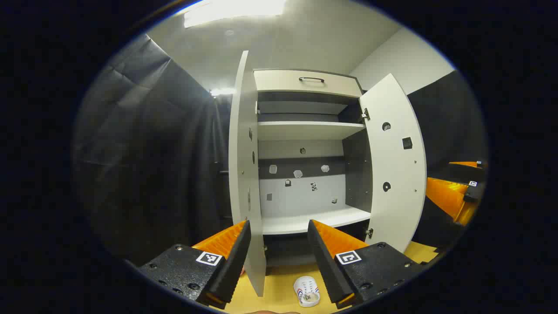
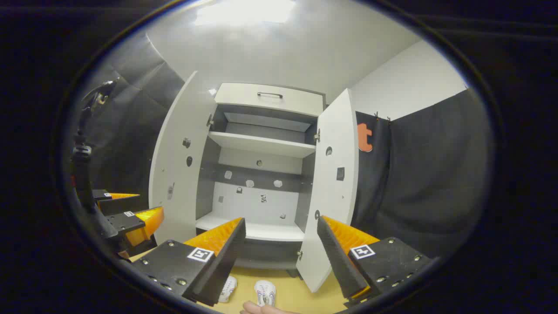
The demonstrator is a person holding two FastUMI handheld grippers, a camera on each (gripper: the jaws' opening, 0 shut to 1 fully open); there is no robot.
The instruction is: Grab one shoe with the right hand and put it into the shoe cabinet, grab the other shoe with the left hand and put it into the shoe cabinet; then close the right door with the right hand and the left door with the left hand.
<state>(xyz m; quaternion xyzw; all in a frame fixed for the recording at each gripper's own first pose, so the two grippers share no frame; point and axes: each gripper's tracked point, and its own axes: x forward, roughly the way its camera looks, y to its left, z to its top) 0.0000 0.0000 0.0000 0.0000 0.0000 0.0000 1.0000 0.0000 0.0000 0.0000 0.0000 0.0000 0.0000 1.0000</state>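
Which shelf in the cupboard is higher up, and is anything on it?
The shelf just under the drawer is higher. The bottom shelf sits lower, near the floor. Both look bare.

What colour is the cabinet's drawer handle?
Dark, black-looking, on the pale drawer front; the drawer handle shows best in the left gripper view.

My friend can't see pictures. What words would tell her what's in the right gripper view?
A white shoe cabinet stands with both doors open and its shelves bare. Two white shoes lie on the yellow floor in front, below the open right gripper. The left gripper shows at the left edge.
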